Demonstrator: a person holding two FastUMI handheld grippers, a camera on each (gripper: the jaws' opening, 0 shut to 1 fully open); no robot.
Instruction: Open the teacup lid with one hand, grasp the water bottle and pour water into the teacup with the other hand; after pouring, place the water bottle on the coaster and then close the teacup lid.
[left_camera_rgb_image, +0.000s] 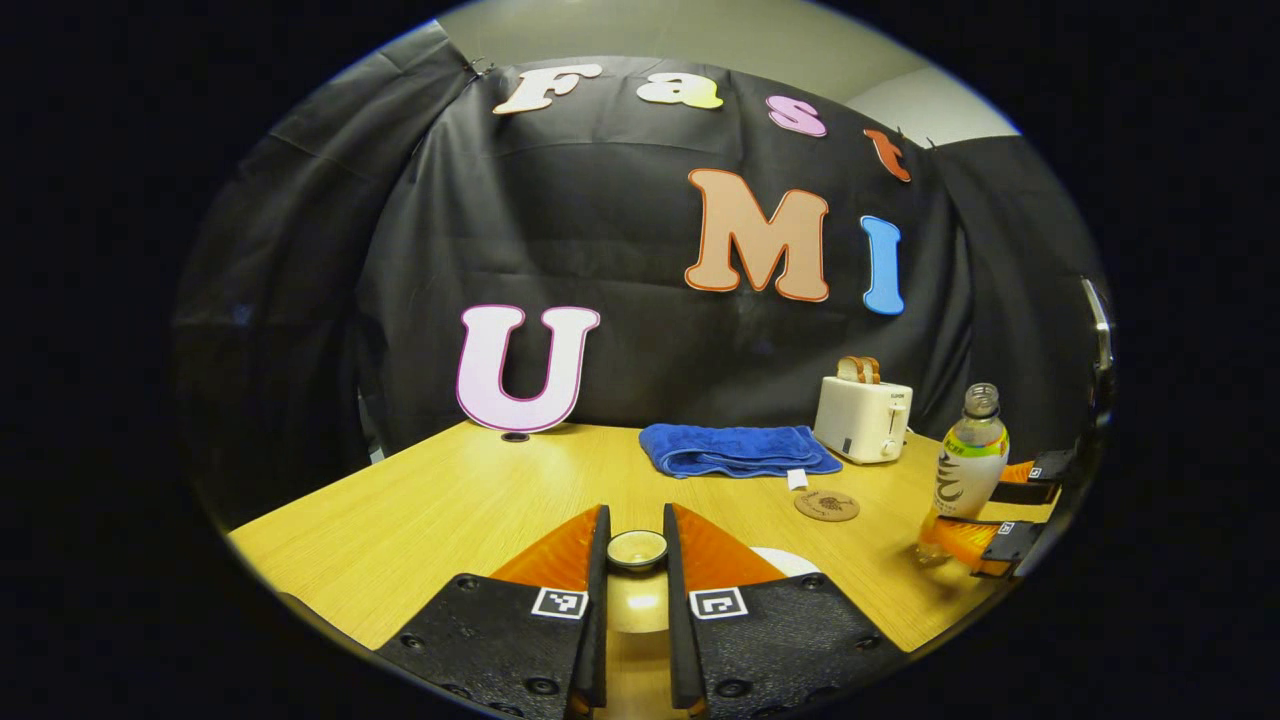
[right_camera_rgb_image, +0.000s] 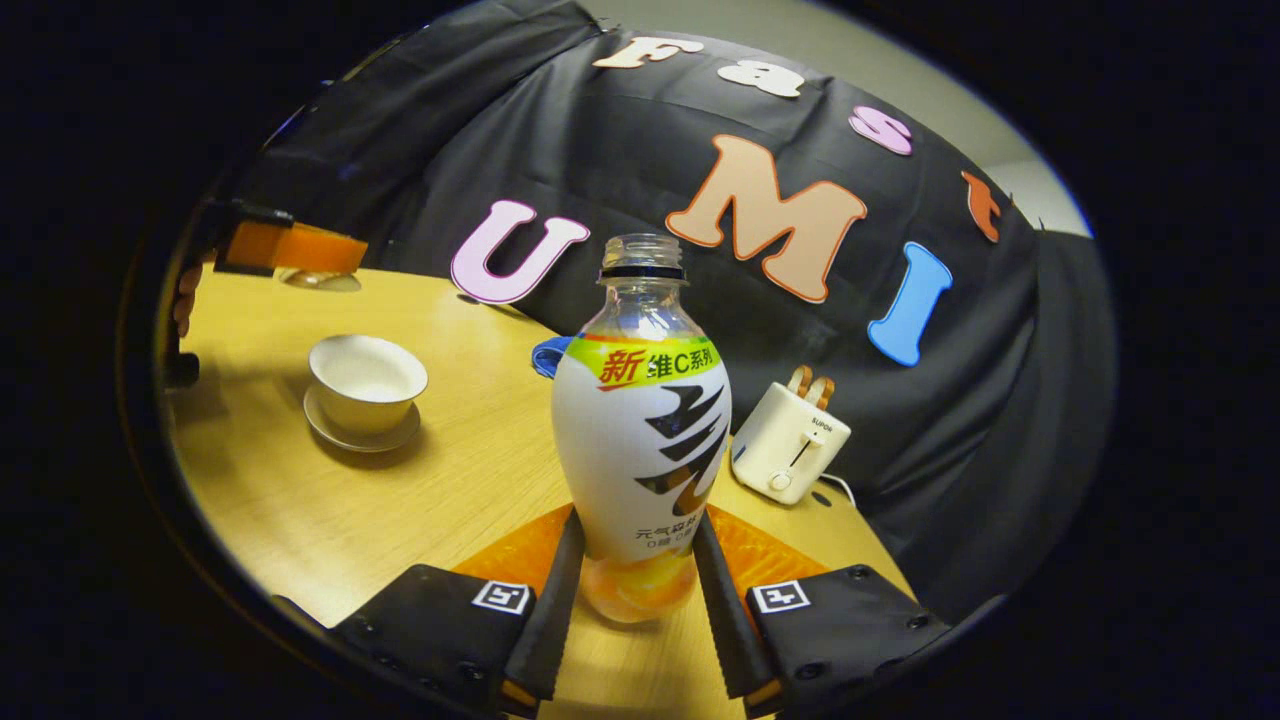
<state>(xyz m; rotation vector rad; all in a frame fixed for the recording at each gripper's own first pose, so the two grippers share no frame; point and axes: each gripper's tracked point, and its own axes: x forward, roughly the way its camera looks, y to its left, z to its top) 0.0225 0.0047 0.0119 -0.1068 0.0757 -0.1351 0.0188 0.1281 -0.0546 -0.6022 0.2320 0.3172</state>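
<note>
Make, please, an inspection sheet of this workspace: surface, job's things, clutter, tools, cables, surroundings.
Surface: wooden table, no spill seen.
Job's things: teacup open on its saucer; lid held off the cup; water bottle upright, uncapped; coaster bare.
Clutter: blue towel folded; toaster with bread in it.
Tools: left tool shut on the lid's knob; right tool shut on the water bottle's lower part.
Cables: white cord beside the toaster.
Surroundings: black cloth wall behind the table.
</note>
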